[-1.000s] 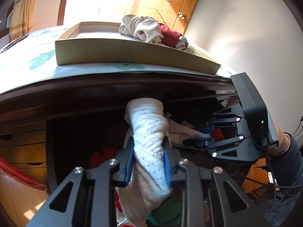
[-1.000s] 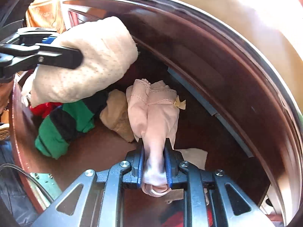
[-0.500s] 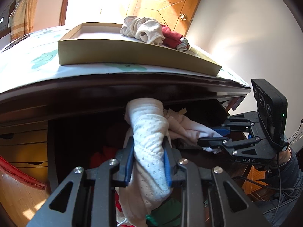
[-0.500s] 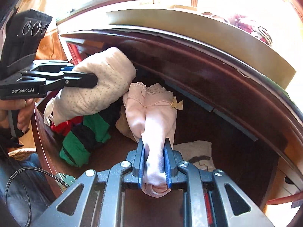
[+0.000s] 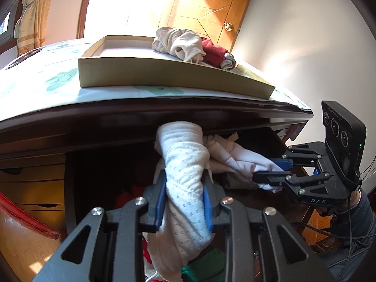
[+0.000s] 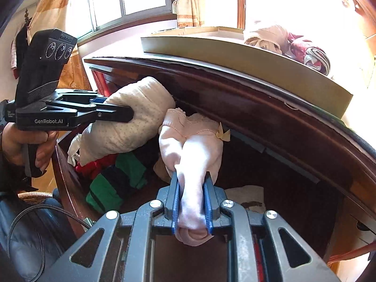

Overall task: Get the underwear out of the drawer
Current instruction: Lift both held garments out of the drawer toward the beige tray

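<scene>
sunlit bedroom with a wooden door and curtained window behind; a dark wooden dresser carries a shallow cardboard tray (image 5: 145,77) on its worktop, with a few rolled garments (image 5: 181,43) piled at its 1 o'clock corner.

below the worktop the drawer (image 6: 270,164) stands open. the left gripper (image 5: 184,203) has its jaws clenched on a cream dotted underwear roll (image 5: 185,164), which is raised above the drawer's contents, near the underside of the worktop edge. the right gripper (image 6: 191,203) has its jaws clenched on a pale pink underwear roll (image 6: 192,150), also lifted over the drawer. the two rolls sit just beside each other, seemingly touching. a green-and-black striped garment (image 6: 115,183) and something red remain in the drawer.

to finish this step well, i would draw both rolls back toward the holder and clear the worktop lip before rising, keeping the grips firm so neither roll unravels or snags its neighbour.

each roll's long axis runs along its gripper's fingers: in the left wrist view the dotted roll points to 12 o'clock, free end up by the worktop edge; in the right wrist view the pink roll points to 12 o'clock too, with its bow-trimmed waistband at the far end.
</scene>
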`<state>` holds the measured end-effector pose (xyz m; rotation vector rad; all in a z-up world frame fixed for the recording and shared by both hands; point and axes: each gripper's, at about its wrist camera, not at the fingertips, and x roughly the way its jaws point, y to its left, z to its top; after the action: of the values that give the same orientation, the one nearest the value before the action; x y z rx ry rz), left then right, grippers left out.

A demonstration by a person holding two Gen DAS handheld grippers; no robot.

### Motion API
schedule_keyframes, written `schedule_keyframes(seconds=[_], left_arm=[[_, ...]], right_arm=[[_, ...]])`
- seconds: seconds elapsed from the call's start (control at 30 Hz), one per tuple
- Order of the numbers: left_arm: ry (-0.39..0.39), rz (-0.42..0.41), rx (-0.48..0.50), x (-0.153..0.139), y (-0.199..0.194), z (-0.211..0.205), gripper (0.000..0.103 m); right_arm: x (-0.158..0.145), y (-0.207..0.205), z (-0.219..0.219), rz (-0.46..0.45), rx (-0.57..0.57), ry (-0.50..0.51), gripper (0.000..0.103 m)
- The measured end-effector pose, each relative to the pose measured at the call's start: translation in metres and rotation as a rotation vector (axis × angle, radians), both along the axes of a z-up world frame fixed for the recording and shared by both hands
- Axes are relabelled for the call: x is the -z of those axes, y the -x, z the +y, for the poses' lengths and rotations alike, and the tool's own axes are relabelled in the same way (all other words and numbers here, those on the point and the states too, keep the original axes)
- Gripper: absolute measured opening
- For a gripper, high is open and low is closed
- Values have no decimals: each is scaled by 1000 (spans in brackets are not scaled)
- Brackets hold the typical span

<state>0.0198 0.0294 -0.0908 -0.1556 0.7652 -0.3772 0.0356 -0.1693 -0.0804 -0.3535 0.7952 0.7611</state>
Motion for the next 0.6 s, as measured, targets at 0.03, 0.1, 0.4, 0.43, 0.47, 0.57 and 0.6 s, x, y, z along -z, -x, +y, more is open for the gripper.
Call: schedule_keyframes(seconds=[0.03, 0.1, 0.4, 0.43, 0.47, 0.57, 0.6], left_arm=[[0, -6, -5, -1, 1, 0, 25], [0, -19, -12, -2, 2, 1, 25], [6, -65, -38, -5, 9, 4, 25], [9, -69, -41, -6, 9, 5, 25], [9, -72, -44, -6, 10, 6, 25], [-3, -85, -49, -6, 12, 4, 25], [-7, -90, -52, -7, 13, 4, 25]], right_arm=[[1, 1, -1, -3, -4, -4, 19], [-1, 6, -6, -13, -15, -19, 19], [-4, 13, -22, -59, -41, -90, 19], [-4, 15, -23, -66, -43, -98, 19], [-5, 16, -24, -73, -44, -103, 19], [-6, 18, -26, -90, -41, -116, 19], [-5, 18, -27, -90, -39, -119, 19]])
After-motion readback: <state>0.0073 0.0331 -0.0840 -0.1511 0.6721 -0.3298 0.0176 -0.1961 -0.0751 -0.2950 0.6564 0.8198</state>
